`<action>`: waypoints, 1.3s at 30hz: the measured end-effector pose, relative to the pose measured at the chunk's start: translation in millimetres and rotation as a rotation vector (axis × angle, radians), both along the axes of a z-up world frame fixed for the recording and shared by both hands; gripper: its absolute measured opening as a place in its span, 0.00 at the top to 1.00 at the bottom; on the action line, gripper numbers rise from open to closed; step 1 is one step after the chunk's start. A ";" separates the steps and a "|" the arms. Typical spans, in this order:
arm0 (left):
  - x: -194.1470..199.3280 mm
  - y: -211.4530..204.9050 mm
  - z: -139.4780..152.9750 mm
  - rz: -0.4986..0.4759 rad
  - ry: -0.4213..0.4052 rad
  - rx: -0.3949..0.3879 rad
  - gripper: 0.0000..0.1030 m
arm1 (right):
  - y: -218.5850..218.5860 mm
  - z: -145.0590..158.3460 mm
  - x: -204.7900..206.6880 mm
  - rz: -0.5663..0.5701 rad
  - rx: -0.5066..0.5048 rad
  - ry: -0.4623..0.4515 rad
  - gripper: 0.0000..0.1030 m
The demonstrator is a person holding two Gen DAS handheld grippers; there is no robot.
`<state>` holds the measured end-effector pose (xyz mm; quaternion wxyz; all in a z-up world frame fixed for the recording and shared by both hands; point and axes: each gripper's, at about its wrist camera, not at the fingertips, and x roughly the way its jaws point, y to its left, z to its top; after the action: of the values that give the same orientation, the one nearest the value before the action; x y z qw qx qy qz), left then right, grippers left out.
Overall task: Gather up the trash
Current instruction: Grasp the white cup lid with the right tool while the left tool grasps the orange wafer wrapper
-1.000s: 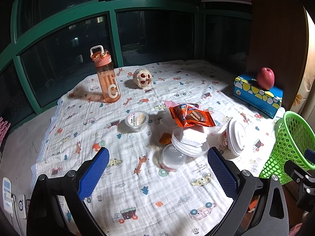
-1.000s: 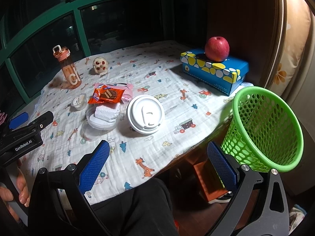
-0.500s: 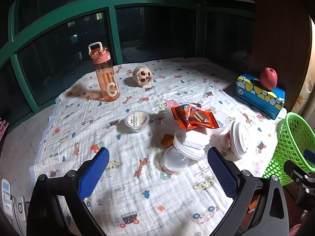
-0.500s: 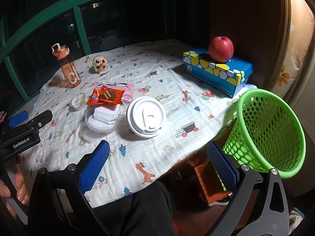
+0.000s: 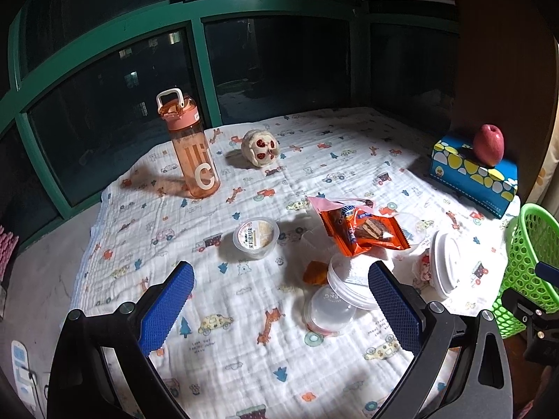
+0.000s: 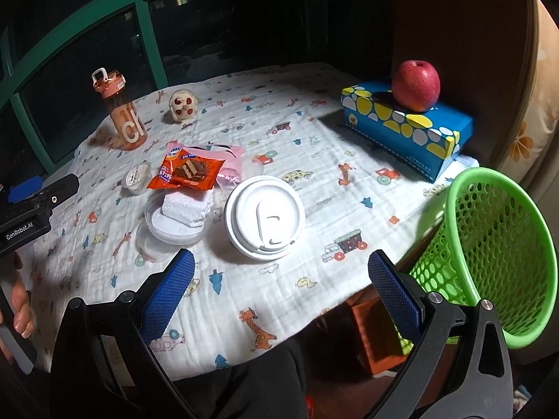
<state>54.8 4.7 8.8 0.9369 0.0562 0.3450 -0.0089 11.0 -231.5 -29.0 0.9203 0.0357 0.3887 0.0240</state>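
**Both grippers spread above the littered cloth**

The left gripper point(image 5: 279, 302) hangs with its blue fingers wide apart, holding nothing; the right gripper point(image 6: 281, 289) is likewise spread and empty; the trash lies clustered mid-cloth: an orange snack wrapper point(image 6: 187, 173) over a pink packet point(image 6: 223, 155), a clear tub point(image 6: 174, 221) holding a white wad, a white cup lid point(image 6: 264, 218), a small pudding cup point(image 5: 256, 237); the green basket point(image 6: 489, 265) stands tilted at the patterned cloth's point(image 6: 314, 181) right edge.

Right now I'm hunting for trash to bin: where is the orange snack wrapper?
In the right wrist view the orange snack wrapper lies left of centre on the cloth, atop a pink packet, just behind the white napkin tub and left of the white cup lid.
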 end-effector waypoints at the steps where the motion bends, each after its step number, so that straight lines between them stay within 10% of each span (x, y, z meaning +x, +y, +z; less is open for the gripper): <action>1: 3.0 0.5 -1.4 -0.002 0.003 -0.005 0.06 | -1.3 -2.0 4.0 0.009 0.008 0.003 0.05; 39: 95.8 -31.1 -48.7 -0.177 0.138 -0.100 0.16 | 0.4 -66.1 101.2 0.167 0.091 0.124 0.10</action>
<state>150.6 -26.4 -39.9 0.9080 0.0387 0.4016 -0.1127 112.2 -231.1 -95.0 0.8868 0.0465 0.4449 0.1161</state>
